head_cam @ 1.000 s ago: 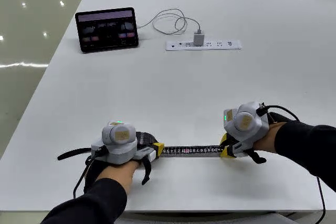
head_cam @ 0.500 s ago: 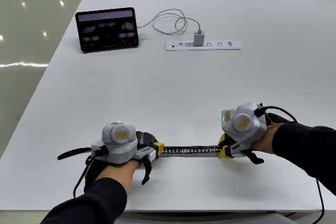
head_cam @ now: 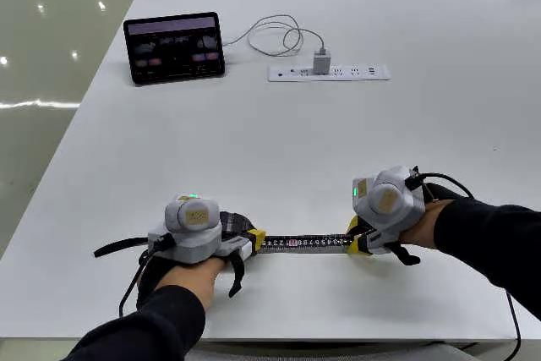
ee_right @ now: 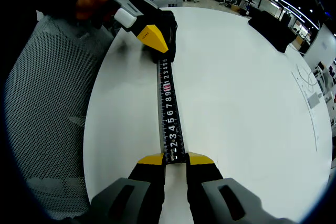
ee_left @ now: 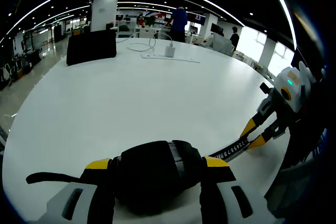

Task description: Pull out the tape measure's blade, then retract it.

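The black tape measure case (ee_left: pixel 157 174) sits clamped between the yellow-tipped fingers of my left gripper (head_cam: pixel 245 241), near the table's front edge. Its black blade (head_cam: pixel 304 243) with white numbers runs flat over the table to the right. My right gripper (ee_right: pixel 175 159) is shut on the blade's end, its yellow fingertips (head_cam: pixel 353 244) pinching it. In the right gripper view the blade (ee_right: pixel 167 106) stretches away to the case (ee_right: pixel 163 35) and the left gripper (ee_right: pixel 149 34). In the left gripper view the right gripper (ee_left: pixel 254 135) holds the blade (ee_left: pixel 231 152) at the right.
A dark tablet (head_cam: pixel 173 46) stands at the back left of the white table (head_cam: pixel 338 141). A white power strip (head_cam: pixel 330 73) with a charger and a coiled cable (head_cam: pixel 275 35) lies behind the middle. A mesh chair (ee_right: pixel 47 103) is beside the table's front edge.
My right gripper has moved a little to the left with the blade's end, so the drawn-out blade is shorter. The left gripper and the case have stayed put.
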The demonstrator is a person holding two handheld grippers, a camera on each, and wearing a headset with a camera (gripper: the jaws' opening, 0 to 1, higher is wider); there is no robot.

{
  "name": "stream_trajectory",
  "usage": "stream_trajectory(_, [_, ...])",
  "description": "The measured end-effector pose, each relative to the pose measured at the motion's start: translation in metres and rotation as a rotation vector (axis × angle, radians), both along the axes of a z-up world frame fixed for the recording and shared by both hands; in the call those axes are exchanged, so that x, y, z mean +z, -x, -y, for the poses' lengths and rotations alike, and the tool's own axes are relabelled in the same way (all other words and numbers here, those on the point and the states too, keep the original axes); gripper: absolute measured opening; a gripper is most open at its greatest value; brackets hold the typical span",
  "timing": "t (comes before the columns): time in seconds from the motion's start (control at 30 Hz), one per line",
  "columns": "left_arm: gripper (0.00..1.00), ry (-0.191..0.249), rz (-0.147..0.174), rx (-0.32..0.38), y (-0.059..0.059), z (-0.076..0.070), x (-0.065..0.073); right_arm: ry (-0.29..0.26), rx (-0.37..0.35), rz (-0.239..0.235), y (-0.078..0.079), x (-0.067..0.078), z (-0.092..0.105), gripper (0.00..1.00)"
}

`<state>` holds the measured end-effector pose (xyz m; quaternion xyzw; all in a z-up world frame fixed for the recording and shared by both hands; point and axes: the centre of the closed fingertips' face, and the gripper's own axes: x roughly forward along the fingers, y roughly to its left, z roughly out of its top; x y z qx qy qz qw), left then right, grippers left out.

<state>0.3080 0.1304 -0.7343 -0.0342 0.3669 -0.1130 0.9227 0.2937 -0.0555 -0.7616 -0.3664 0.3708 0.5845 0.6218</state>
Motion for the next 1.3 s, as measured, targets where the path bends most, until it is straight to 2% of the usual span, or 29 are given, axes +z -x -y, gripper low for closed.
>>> stream_trajectory(0.3, [0.62, 0.003, 0.002, 0.002, 0.0, 0.0, 0.0, -0.013, -0.011, -0.013, 0.0, 0.0, -0.006, 0.1])
stream_trajectory(1.3, [0.62, 0.006, 0.005, 0.003, 0.0, 0.0, 0.001, -0.038, 0.002, -0.009, 0.0, 0.0, -0.022, 0.1])
